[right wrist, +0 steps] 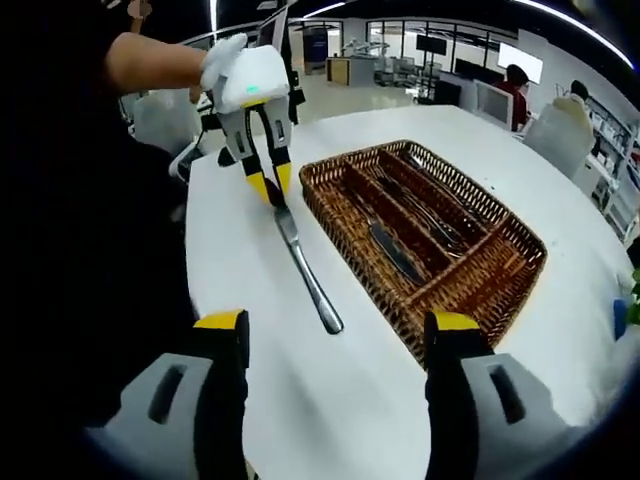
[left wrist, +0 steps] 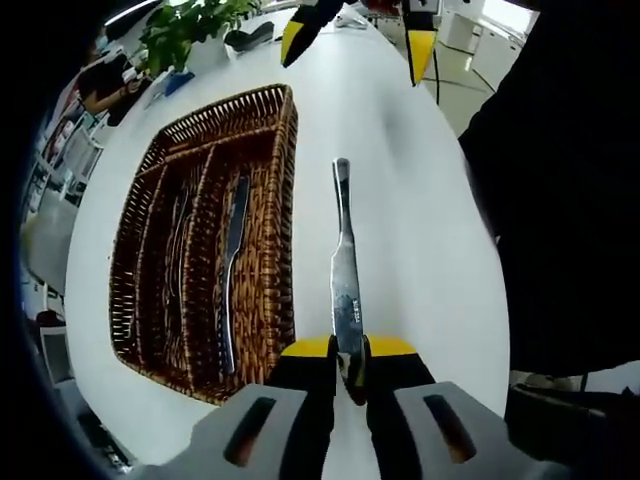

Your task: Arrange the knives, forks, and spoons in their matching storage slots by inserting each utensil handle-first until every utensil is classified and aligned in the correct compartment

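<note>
A table knife (left wrist: pixel 344 250) lies just over the white table (left wrist: pixel 420 250), and my left gripper (left wrist: pixel 349 362) is shut on its blade end, with the handle pointing away. In the right gripper view that left gripper (right wrist: pixel 272 190) holds the same knife (right wrist: pixel 303 262) beside the wicker basket (right wrist: pixel 520 250). The divided basket (left wrist: pixel 285 200) has one knife (left wrist: pixel 231 260) in the compartment nearest the held knife and several forks and spoons (left wrist: pixel 176 255) in the others. My right gripper (right wrist: pixel 338 335) is open and holds nothing, its fingertips level with the knife's handle end. Its yellow fingertips (left wrist: pixel 298 30) show at the far table edge.
A potted plant (left wrist: pixel 185 25) stands beyond the basket. The person's dark clothing (left wrist: pixel 560 200) borders the table on one side, and a bare arm (right wrist: pixel 150 60) carries the left gripper. Seated people (right wrist: pixel 515 85) and desks are in the background. Bare tabletop (right wrist: pixel 330 420) lies near me.
</note>
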The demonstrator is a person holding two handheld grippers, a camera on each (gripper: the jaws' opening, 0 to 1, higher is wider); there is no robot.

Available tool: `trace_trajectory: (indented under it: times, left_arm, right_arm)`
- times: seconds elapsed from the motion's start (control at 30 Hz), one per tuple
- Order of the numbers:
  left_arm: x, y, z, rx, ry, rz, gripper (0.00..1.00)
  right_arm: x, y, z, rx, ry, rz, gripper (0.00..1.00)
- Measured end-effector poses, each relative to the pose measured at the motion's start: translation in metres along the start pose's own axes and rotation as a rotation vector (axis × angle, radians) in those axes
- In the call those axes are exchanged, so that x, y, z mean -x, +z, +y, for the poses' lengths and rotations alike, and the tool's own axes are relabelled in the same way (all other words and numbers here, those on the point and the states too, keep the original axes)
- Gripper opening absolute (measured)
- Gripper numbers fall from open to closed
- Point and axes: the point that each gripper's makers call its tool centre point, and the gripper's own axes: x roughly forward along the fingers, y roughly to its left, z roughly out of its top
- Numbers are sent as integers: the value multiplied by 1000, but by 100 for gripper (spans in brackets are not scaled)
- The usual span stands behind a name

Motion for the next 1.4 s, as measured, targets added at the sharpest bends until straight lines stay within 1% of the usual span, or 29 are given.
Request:
trace_trajectory:
  times: [0.07, 0.13, 0.17, 0.2, 0.27, 0.33, 0.4, 0.43, 0.5, 0.53, 0.63, 0.67, 0.7, 0.73, 0.8, 0.83, 0.87, 0.9, 0.93, 0.97, 1.0, 1.07, 1.1, 1.17, 1.2, 1.23, 1.27, 1.37, 1.4]
  left_arm:
    - [0, 0, -1, 2, -3, 1, 8]
    - [0, 0, -2, 4, -6, 0, 8]
    - [0, 0, -2, 4, -6, 0, 8]
    - [0, 0, -1, 3, -5, 1, 8]
    - [0, 0, -1, 7, -7, 0, 7]
    - [0, 0, -1, 7, -8, 1, 7]
    - [1, 0, -2, 13, -11, -1, 7]
    - [1, 1, -2, 13, -12, -1, 7]
    - [1, 1, -1, 13, -10, -1, 8]
    - [1, 2, -1, 16, -12, -4, 8]
    - [3, 4, -1, 20, -15, -8, 7]
    - [3, 4, -2, 24, -19, -9, 0]
    - [8, 5, -6, 65, -25, -9, 0]
    - [4, 7, -6, 52, -30, -33, 0]
    - [7, 8, -2, 50, -31, -31, 0]
    - [7, 9, -2, 42, -38, -33, 0]
    - [5, 6, -4, 38, -46, -17, 0]
    - [3, 4, -3, 34, -42, -8, 0]
    - [1, 3, -6, 37, -52, -6, 0]
    - [0, 4, -8, 36, -56, -19, 0]
    - [-1, 6, -7, 28, -38, -45, 0]
    - [-6, 1, -12, 58, -53, -38, 0]
    - [-8, 0, -13, 63, -54, -39, 3]
    - [-16, 8, -28, 206, -95, -107, 16]
    - [-18, 10, -33, 235, -104, -129, 17]
    - [-21, 11, -42, 270, -130, -139, 17]
    - [-27, 9, -46, 269, -119, -150, 18]
    - [-43, -4, -54, 267, -100, -125, 21]
    - [-48, -8, -51, 280, -77, -117, 21]
  right_arm:
    - [-12, -1, 3, 4, 21, -2, 66]
    - [-23, -3, 6, 11, 37, 3, 64]
    - [-28, -4, 7, 22, 42, 2, 63]
    - [-39, -4, 8, 61, 42, -1, 62]
    - [-46, -6, 9, 65, 43, 4, 58]
    - [-58, -9, 14, 74, 62, 3, 54]
    - [-67, -14, 19, 110, 68, 23, 51]
    - [-72, -15, 22, 134, 64, 21, 50]
    - [-79, -17, 25, 146, 56, 27, 46]
    - [-82, -17, 23, 172, 31, 28, 45]
    - [-92, -17, 23, 194, 10, 15, 42]
    - [-93, -16, 22, 202, 0, 11, 40]
    - [-95, -16, 21, 207, -7, 11, 39]
    - [-97, -17, 20, 208, -9, 14, 38]
    - [-103, -23, 17, 189, -13, 30, 39]
    - [-102, -28, 22, 165, -4, 36, 38]
    - [-105, -26, 28, 186, 12, 13, 36]
    - [-106, -26, 26, 205, 3, 18, 32]
    - [-107, -29, 26, 202, 2, 32, 24]
    - [-109, -28, 27, 213, 10, 20, 20]
    - [-109, -29, 28, 223, 18, 32, 20]
    - [-112, -30, 26, 218, 24, 32, 20]
    - [-114, -30, 24, 222, 24, 40, 19]
    - [-117, -30, 19, 228, 33, 51, 18]
    - [-118, -30, 15, 223, 33, 54, 18]
    - [-117, -30, 13, 207, 32, 58, 17]
    - [-117, -29, 12, 192, 31, 58, 16]
    - [-114, -27, 10, 189, 28, 55, 13]
    - [-114, -27, 9, 191, 25, 56, 13]
